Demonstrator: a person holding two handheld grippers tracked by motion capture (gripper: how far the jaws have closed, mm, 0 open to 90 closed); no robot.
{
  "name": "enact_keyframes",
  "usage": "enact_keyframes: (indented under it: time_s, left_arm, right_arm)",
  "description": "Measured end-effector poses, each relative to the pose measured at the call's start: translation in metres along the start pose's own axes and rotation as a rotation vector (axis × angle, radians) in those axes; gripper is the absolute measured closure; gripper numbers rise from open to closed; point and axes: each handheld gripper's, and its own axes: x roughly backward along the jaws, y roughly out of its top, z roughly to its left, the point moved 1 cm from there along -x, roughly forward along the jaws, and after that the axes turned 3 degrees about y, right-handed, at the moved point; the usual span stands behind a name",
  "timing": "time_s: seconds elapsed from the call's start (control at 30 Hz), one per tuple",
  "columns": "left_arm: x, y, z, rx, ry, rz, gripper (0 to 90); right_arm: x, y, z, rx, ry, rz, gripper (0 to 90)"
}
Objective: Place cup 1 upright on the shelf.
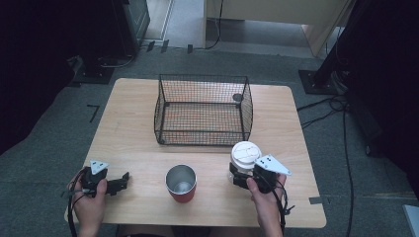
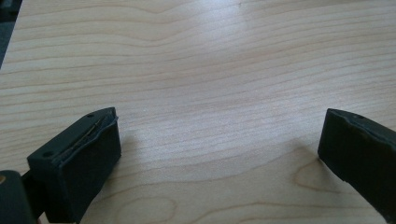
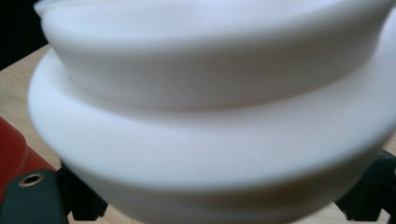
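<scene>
Right gripper (image 1: pixel 240 174): jaws clamped on either side of a white-lidded cup (image 1: pixel 245 154), standing upright on the table (image 1: pixel 148 163). Red cup (image 1: pixel 181 183): open, upright, just left of that gripper. Wire basket (image 1: pixel 203 109): beyond both cups. Left gripper (image 1: pixel 123 180): jaws spread wide over bare wood, nothing between them.

Light wooden table (image 1: pixel 138 98), grey carpet floor (image 1: pixel 49 163) (cables trailing at right), pale wooden furniture (image 1: pixel 276 12) behind, dark surroundings.
</scene>
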Motion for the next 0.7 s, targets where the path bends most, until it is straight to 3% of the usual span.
enact_keyframes:
  time_s: [0.17,0.37,0.7]
  left_arm:
    - [-0.0003,0.0005,0.0012,0.014,-0.008,-0.007,0.0]
    - [-0.0007,0.0007,-0.0002,0.003,0.004,0.0,0.0]
    - [-0.001,0.0008,-0.001,-0.003,0.01,0.003,0.0]
  right_arm:
    - [-0.002,0.001,0.0015,0.006,-0.014,-0.012,13.0]
    - [-0.0014,0.0023,0.0035,0.04,-0.037,-0.022,15.3]
    - [0.0023,0.0073,-0.0007,0.019,-0.043,-0.046,16.0]
